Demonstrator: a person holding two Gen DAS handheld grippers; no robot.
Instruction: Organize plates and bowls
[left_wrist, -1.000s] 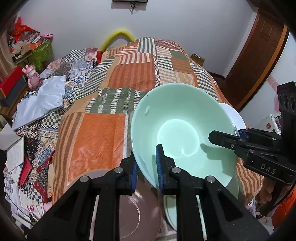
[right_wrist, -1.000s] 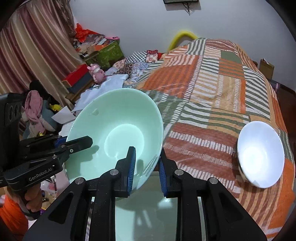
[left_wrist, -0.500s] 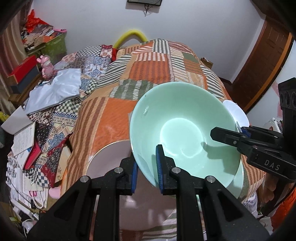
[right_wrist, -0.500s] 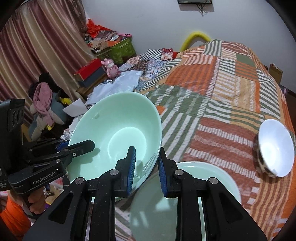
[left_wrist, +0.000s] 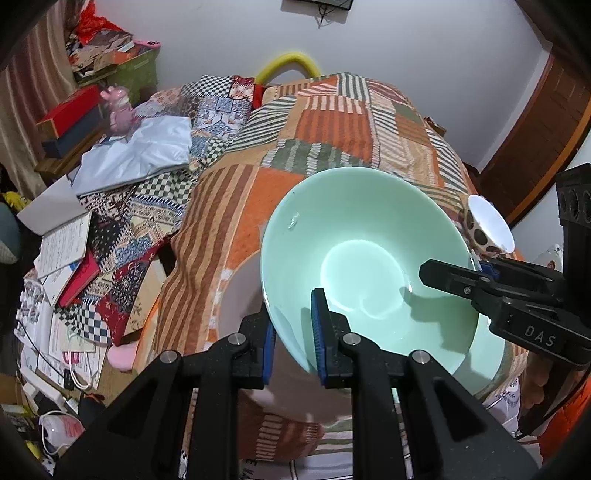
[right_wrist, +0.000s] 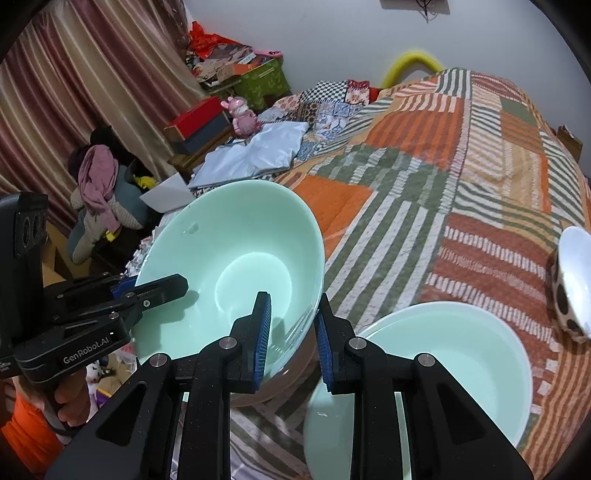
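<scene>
Right wrist view: both grippers' fingers (right_wrist: 261, 328) pinch the green bowl's (right_wrist: 236, 258) rim; uneven pulling could drop it onto the bed (right_wrist: 461, 155).

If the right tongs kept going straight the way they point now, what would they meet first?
The mint green bowl already clamped at its rim by the right tongs; beyond it, probably the striped patchwork quilt, though depth is unclear.
</scene>
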